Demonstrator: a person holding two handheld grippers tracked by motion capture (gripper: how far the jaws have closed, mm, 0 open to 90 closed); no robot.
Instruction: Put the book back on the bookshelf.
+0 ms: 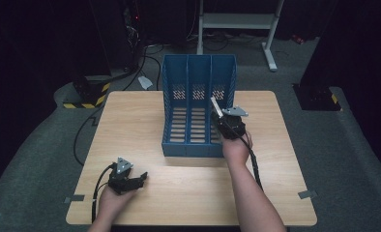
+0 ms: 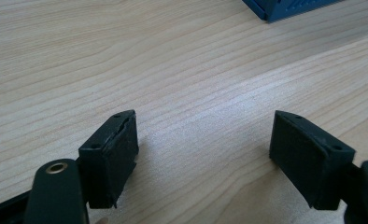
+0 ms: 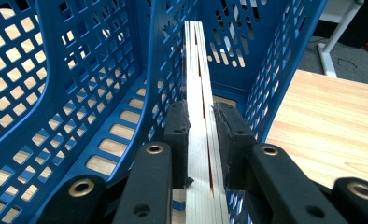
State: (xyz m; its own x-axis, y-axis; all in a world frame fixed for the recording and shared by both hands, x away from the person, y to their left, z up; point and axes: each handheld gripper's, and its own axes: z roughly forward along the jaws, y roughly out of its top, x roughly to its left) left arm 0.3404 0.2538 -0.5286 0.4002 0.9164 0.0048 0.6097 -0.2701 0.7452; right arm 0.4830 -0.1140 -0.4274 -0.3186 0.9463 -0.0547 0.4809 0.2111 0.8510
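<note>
High view, left to right. Left gripper [image 1: 141, 180]: held in the person's left hand [image 1: 112, 198] low on the wooden table [image 1: 130, 121], near its front left corner, jaws pointing right toward the table's middle. Left gripper view: jaws wide apart, nothing between them, bare wood grain beneath; one corner of the blue rack at the top edge.

Blue file rack [image 1: 198, 77]: plastic, three compartments, perforated walls and slotted floor, standing at the table's centre toward the far edge, open side facing the person.

Right gripper [image 1: 219, 115]: held in the person's right hand [image 1: 236, 147], at the front of the rack's right-hand compartment, grey three-cornered plate on top. Book [image 1: 216, 107]: thin, pale, seen edge-on, tilted up from the jaws over the right compartment. Right gripper view: jaws [image 3: 201, 140] closed against both faces of the book [image 3: 198, 84], its pale page edges with a thin red line running up between blue walls.

Floor [image 1: 343, 145]: grey carpet around the table.
</note>
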